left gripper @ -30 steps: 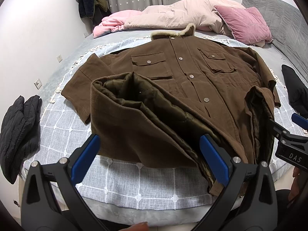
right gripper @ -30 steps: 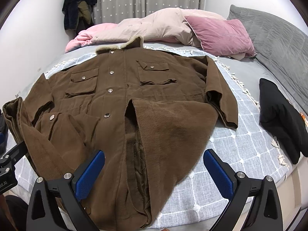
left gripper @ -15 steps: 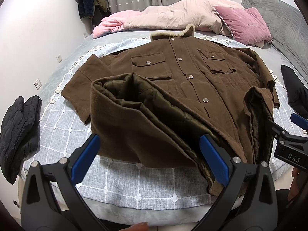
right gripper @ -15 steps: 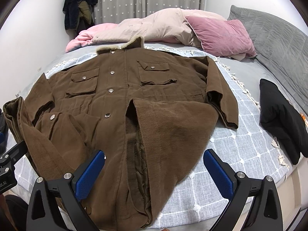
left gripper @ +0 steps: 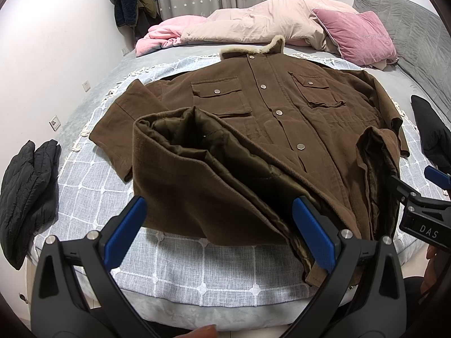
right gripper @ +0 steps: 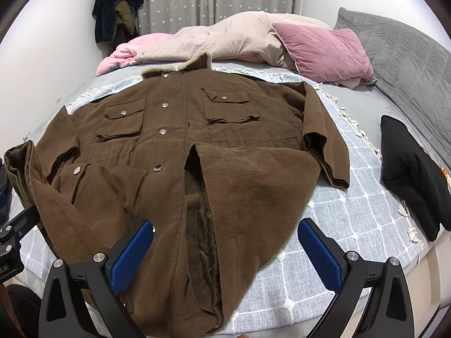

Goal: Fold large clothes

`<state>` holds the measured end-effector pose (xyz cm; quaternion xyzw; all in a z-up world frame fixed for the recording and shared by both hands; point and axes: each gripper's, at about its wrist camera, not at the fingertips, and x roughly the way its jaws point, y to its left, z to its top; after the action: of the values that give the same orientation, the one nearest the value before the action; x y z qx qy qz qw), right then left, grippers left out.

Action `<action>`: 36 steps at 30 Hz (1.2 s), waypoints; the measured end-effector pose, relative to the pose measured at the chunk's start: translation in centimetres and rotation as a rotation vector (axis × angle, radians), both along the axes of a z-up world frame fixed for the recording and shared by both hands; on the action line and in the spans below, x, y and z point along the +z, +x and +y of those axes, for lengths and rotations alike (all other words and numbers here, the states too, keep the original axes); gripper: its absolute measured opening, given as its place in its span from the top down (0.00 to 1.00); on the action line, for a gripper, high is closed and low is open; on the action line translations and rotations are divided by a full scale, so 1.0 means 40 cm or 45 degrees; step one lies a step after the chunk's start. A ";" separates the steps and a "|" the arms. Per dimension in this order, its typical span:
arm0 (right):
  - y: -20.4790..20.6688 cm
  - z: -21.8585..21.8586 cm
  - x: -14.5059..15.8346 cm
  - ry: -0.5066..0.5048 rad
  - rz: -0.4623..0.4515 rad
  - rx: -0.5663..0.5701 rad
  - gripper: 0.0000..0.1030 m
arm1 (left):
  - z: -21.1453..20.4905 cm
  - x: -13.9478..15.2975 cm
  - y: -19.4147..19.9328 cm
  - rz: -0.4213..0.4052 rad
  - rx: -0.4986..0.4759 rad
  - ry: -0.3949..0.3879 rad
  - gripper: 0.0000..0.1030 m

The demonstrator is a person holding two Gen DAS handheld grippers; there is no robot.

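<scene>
Left wrist view: your left gripper (left gripper: 220,229) has its jaws wide apart, nothing between the blue pads (left gripper: 125,231). The jacket (left gripper: 262,118) lies front-up on the checked blanket (left gripper: 180,278), collar at 12 o'clock. Its lower left corner is turned up and back — olive lining (left gripper: 197,135) showing — and lies just beyond the fingertips. A black puffer (left gripper: 25,194) sits at 9 o'clock, off the blanket. Your right gripper (left gripper: 422,211) pokes in at 3 o'clock; from here you cannot tell how its jaws stand.

Right wrist view: your right gripper (right gripper: 225,249) also has its jaws spread wide, holding nothing. The jacket's lower right panel is folded up over the front at 6 o'clock. The right sleeve (right gripper: 324,140) is doubled back along the body — cuff near 3 o'clock. A black garment (right gripper: 414,169) lies at 3 o'clock, apart from the jacket. A pink pillow (right gripper: 324,50) sits at 1 o'clock.
</scene>
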<state>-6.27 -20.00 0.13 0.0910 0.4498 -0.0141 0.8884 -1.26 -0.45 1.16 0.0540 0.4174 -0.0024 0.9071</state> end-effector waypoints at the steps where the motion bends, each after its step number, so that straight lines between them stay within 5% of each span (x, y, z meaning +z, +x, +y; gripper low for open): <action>1: 0.000 0.000 0.000 0.000 -0.001 0.000 0.00 | 0.000 0.000 0.000 0.000 0.000 0.000 0.00; 28: -0.003 -0.009 -0.004 -0.009 -0.001 -0.006 0.00 | -0.001 0.002 0.002 0.003 0.000 -0.001 0.00; 36: 0.002 -0.076 -0.006 -0.037 -0.004 -0.098 0.00 | 0.083 0.032 0.011 -0.052 0.073 -0.036 0.00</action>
<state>-6.20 -23.06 -0.11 0.0956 0.4444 -0.0548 0.8890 -0.80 2.86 2.44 0.0292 0.4001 0.0187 0.9158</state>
